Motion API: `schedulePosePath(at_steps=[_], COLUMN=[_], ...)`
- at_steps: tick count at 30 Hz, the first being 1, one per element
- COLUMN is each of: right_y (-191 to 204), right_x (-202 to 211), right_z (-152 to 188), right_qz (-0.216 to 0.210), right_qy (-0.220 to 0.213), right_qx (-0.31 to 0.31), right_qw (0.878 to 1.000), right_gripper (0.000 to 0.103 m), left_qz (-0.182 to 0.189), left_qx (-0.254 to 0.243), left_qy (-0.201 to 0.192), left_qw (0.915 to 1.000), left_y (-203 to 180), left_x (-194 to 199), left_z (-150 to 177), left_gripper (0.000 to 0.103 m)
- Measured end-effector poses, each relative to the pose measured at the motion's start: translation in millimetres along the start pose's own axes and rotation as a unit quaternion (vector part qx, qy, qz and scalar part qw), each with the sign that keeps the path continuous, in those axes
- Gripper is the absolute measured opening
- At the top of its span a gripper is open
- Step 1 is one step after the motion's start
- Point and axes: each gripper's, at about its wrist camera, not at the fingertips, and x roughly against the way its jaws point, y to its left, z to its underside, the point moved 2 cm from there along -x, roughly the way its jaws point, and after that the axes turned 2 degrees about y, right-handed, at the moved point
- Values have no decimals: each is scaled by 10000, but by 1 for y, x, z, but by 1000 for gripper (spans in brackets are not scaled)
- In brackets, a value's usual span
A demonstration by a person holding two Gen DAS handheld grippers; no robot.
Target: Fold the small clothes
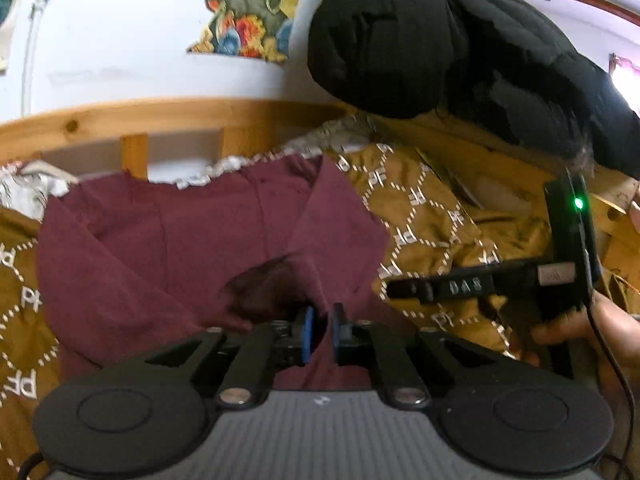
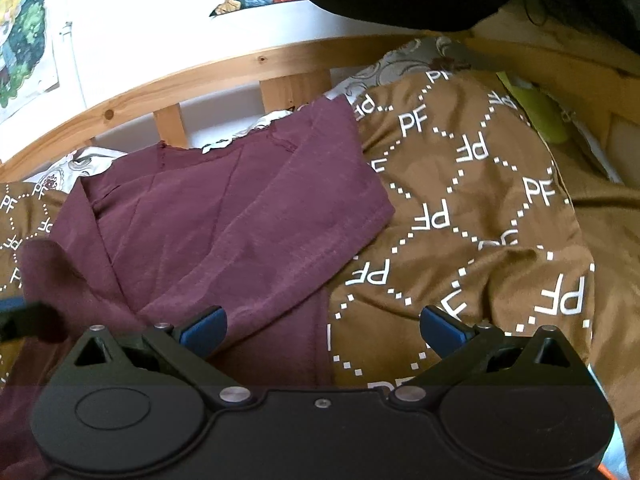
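**Maroon garment half-folded on the bed, both grippers low over it**

The maroon garment [image 2: 224, 216] lies spread on a brown bedspread [image 2: 480, 208] printed with white "PF" lettering and dotted diamonds, close to the wooden bed rail [image 2: 168, 80]. One side panel is folded inward across the body, its hemmed edge running diagonally toward the rail.

The left gripper [image 1: 320, 332] points forward and somewhat downward, sitting low at the near edge of the garment. Its blue pads [image 1: 307, 334] stand only a narrow way apart, and a ridge of maroon cloth rises in the gap between them; whether the pads press on it I cannot tell, as the fabric there is blurred.

The right gripper [image 2: 322, 330] also tilts downward, hovering above the spot where the garment's edge meets the bedspread. Its jaws are spread wide and hold nothing. In the left wrist view this gripper shows from the side at the right, a green light glowing on its body, with the person's hand [image 1: 608, 332] wrapped around the handle below.

A bulky black quilted garment [image 1: 460, 40] hangs over the far corner of the bed.
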Motion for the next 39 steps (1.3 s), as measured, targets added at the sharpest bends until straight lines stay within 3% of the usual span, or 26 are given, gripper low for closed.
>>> schedulePosePath(at_steps=[1, 3, 5, 7, 11, 13, 16, 19, 21, 25, 27, 28, 29, 30, 33, 39], right_y=[-1, -1, -2, -2, 0, 3, 13, 28, 41, 64, 74, 79, 82, 83, 76, 44], right_x=[-1, -2, -3, -3, -4, -4, -5, -8, -11, -18, -23, -25, -26, -27, -21, -7], right_z=[0, 0, 1, 1, 3, 3, 3, 6, 11, 19, 25, 29, 32, 33, 28, 13], right_qz=[-11, -16, -31, -71, -306, -548, -1009, -1362, -1544, -1821, -1870, -1876, -1862, -1802, -1780, -1153], right_qy=[12, 22, 33, 46, 78, 53, 101, 231, 337, 556, 708, 779, 832, 848, 735, 263], right_qx=[-22, -36, -46, -67, -100, -148, -173, 50, 322, 772, 971, 1095, 1219, 1321, 1124, 912], right_qw=[10000, 10000, 10000, 9999, 9995, 9984, 9947, 9904, 9869, 9787, 9750, 9730, 9714, 9710, 9748, 9888], right_gripper=[102, 102, 102, 102, 102, 102, 102, 99, 93, 80, 68, 60, 37, 21, 6, 5], left_qz=[40, 146, 294, 359, 221, -43, -791, -1829, -2117, -1824, -1744, -1734, -1692, -1633, -1519, -1268], left_qx=[6, 26, 67, 115, 490, 831, 1324, 1975, 2504, 3522, 3752, 3800, 3840, 3863, 3835, 4047], left_qy=[56, 175, 261, 293, 97, -96, -308, -310, -416, -644, -717, -730, -732, -724, -748, -950], left_qw=[10000, 9997, 9992, 9989, 9985, 9965, 9876, 9626, 9438, 9157, 9075, 9057, 9047, 9049, 9079, 9006], left_y=[-1, -4, -5, -3, 15, 33, 64, 108, 140, 196, 210, 213, 216, 219, 218, 225], left_x=[0, -1, 3, 8, 22, 29, 37, 38, 37, 34, 33, 32, 31, 30, 26, 22], left_z=[4, 6, 10, 9, 2, -3, -9, -12, -11, -2, 6, 9, 11, 13, 15, 17], left_gripper=[36, 53, 63, 85, 96, 102, 102, 102, 102, 97, 96, 96, 95, 94, 89, 83])
